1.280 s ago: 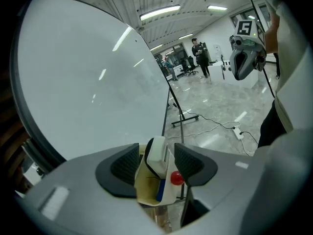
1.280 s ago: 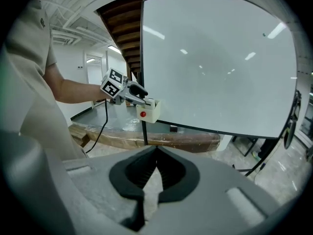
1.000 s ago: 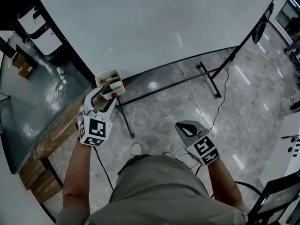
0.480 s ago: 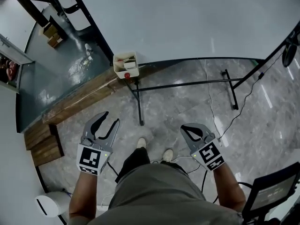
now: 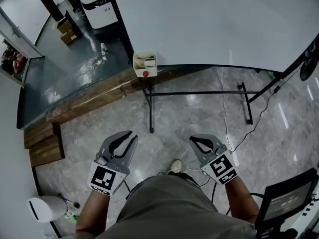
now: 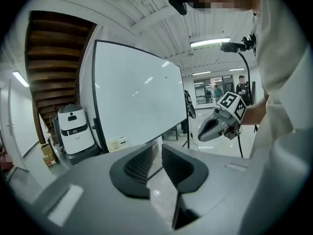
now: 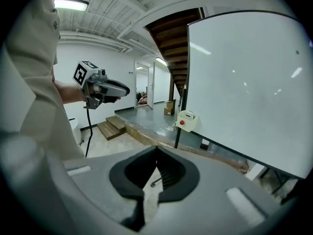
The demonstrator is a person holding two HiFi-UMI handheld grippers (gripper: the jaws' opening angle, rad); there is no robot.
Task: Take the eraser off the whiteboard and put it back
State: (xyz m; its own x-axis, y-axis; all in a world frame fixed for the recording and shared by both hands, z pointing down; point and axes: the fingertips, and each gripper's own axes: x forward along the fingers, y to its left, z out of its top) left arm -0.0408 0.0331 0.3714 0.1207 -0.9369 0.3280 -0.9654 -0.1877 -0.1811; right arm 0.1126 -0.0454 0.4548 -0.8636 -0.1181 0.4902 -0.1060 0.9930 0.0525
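Both empty | left hand-held gripper (image 5: 130,137) closing, ajar | right one (image 5: 193,140) closed | whiteboard (image 5: 209,19), maybe tray (image 5: 145,63)

Left gripper (image 5: 129,137): held low in front of the torso on a bare forearm (image 5: 88,214), pointing forward; jaws have just been closing to a narrow gap, with nothing between them. Right gripper (image 5: 194,142): alongside and well apart from the left, jaws together, empty. Both marker cubes (image 5: 105,179) face upward.
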